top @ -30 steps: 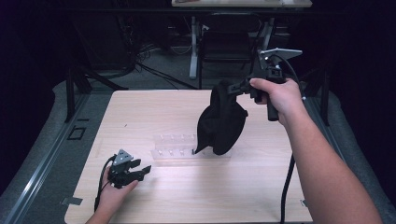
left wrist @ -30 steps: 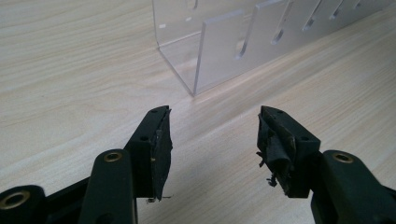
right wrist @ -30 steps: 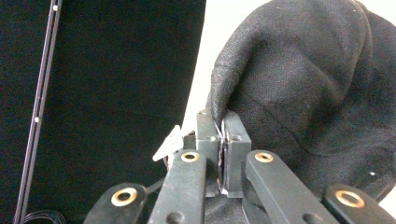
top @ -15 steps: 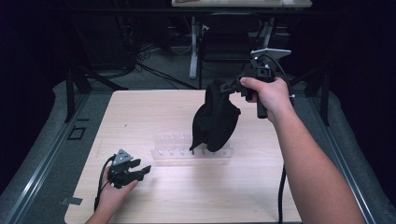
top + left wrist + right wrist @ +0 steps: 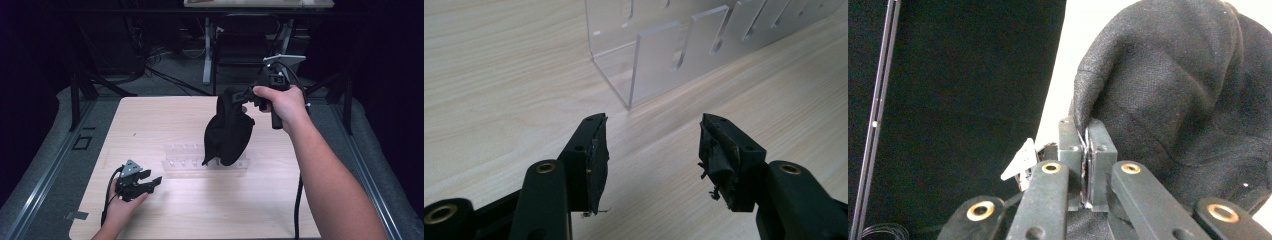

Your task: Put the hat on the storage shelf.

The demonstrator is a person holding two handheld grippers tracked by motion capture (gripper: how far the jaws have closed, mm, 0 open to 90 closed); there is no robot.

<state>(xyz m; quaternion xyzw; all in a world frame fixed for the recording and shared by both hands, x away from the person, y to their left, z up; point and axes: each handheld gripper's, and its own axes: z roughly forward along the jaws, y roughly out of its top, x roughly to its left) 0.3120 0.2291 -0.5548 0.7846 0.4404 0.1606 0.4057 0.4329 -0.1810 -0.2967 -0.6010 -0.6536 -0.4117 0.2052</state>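
The right gripper [image 5: 248, 95] is clenched on a fold at the top edge of a black cloth cap [image 5: 227, 131], which hangs limp below and a little to the left of it, above the counter [image 5: 200, 210]. In the right gripper view the two jaws meet with only a thin pinch of fabric [image 5: 1083, 125] between them, and the rest of the cap [image 5: 1178, 90] bulges out above and to the right of the jaws. The cap's lower end dangles over a clear acrylic rack [image 5: 187, 161] that stands on the counter directly beneath the right gripper's load; whether cloth touches rack cannot be told. The left gripper [image 5: 146, 183] rests low on the counter, released, with its jaws apart and nothing between them; the rack's near corner [image 5: 634, 70] stands just ahead of its jaws. The cap looks light, soft and floppy: it will sag, swing and fold under any move, and it offers no stiff edge. A pinch on a doubled hem or seam seems the surest hold, since a single layer could slide out. The rack looks rigid, light and smooth, so a dragging cloth might shift it.
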